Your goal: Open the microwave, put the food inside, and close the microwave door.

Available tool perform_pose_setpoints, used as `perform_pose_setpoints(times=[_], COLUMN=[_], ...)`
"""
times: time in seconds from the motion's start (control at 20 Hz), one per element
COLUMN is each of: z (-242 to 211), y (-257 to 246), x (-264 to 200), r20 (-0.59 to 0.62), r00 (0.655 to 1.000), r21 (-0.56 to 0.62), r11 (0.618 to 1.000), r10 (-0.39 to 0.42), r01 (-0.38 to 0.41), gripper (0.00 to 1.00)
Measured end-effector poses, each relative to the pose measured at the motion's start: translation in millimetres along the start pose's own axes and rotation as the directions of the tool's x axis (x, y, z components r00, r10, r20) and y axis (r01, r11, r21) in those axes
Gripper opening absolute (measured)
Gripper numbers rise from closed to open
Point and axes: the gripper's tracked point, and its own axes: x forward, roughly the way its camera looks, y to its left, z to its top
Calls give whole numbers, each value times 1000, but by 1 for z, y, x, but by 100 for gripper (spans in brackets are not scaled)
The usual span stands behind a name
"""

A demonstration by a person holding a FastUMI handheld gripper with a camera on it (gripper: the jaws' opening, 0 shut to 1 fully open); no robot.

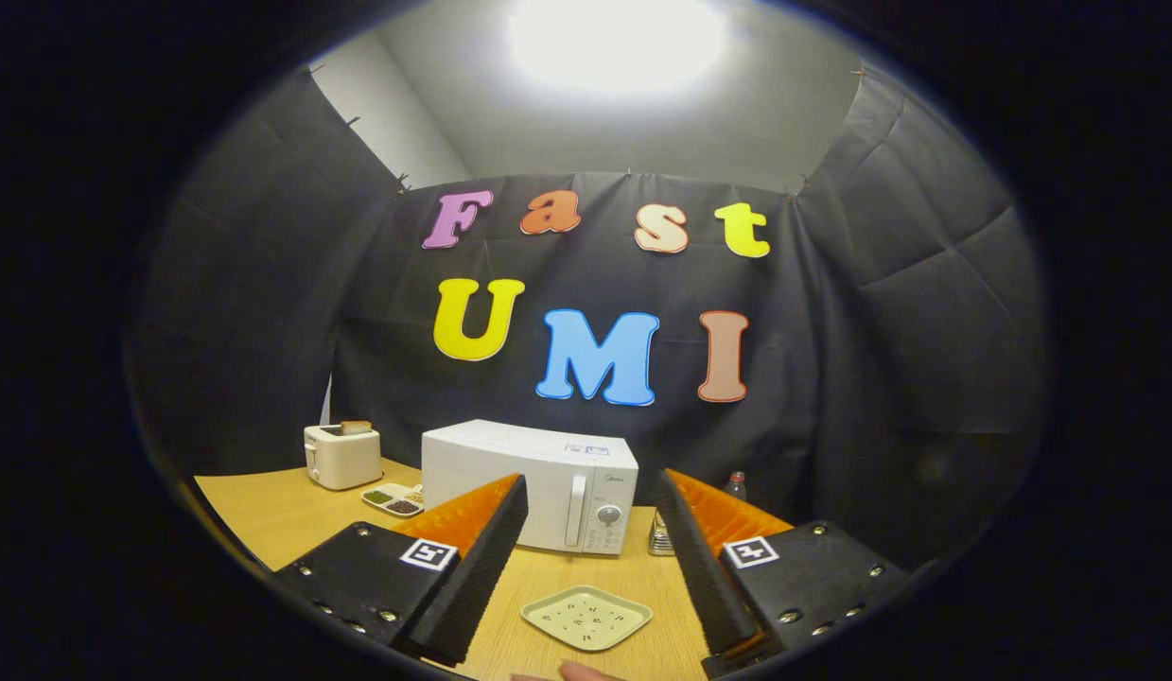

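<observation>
At the left of the frame, on the pale wooden bench (264, 511), stands a cream toaster (342, 456) with a slice of bread (356, 427) poking out of its slot. Just right of it lies a small divided dish (394, 499) holding dark and green bits.

In the middle sits the white microwave (529, 482), a smooth boxy shell with its door shut. Its upright bar handle (574, 511) runs down the door's right side, beside a round dial (608, 515). The handle looks stiff and easy to hook, the best place to pull, though the light oven may slide on the smooth wood.

Lower centre, between the jaws, lies a shallow square plate (586, 617) dotted with small dark food pieces. It looks rigid, light and slippery, so its raised rim is the likely hold, kept level.

The gripper (586, 530) hangs with its jaws wide apart, holding nothing. A fingertip (586, 672) shows at the bottom.

Right of the microwave stand a small glass shaker (659, 537) and a bottle (735, 485).
</observation>
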Motion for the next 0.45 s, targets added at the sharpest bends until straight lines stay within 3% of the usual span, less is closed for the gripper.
perform_pose_setpoints(times=[0.05, 0.45], z=[0, 7], y=[2, -5], x=[0, -1], r20=[-9, 27], r00=[1000, 1000], r21=[11, 79], r11=[1000, 997], r10=[10, -4], r01=[-10, 2], gripper=[99, 99])
